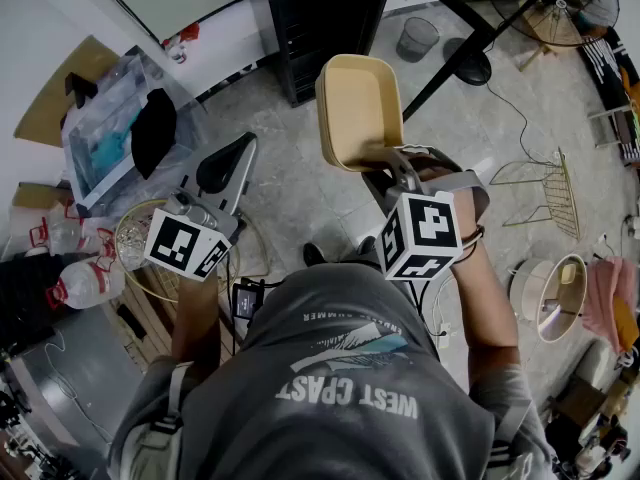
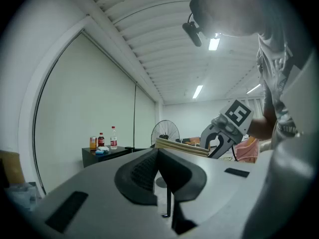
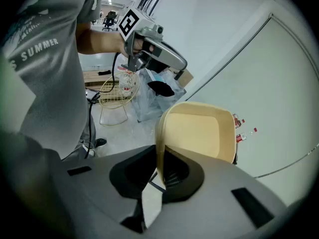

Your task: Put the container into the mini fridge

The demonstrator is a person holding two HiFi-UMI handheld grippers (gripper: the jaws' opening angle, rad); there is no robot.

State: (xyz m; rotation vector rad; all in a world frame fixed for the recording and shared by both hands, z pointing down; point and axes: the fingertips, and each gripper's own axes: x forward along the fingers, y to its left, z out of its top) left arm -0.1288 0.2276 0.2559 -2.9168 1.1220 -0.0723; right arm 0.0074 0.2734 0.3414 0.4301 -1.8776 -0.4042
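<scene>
A shallow beige container (image 1: 358, 108) is held up on edge in front of me, well above the floor. My right gripper (image 1: 395, 160) is shut on its lower rim. In the right gripper view the rim of the container (image 3: 199, 136) runs between the pads of the right gripper (image 3: 160, 171). My left gripper (image 1: 248, 143) hangs to the left of the container, shut and holding nothing. Its fingers meet in the left gripper view (image 2: 158, 156), where the container (image 2: 182, 147) shows edge-on. A black cabinet (image 1: 325, 18) stands just beyond; whether its door stands open is hidden.
A clear plastic bin (image 1: 110, 133) and a gold wire basket (image 1: 140, 243) with bottles sit at the left. A floor fan (image 1: 552, 0), a grey waste bin (image 1: 417, 38) and a gold wire rack (image 1: 550, 193) stand at the right. Bottles (image 2: 102, 141) stand on a black top.
</scene>
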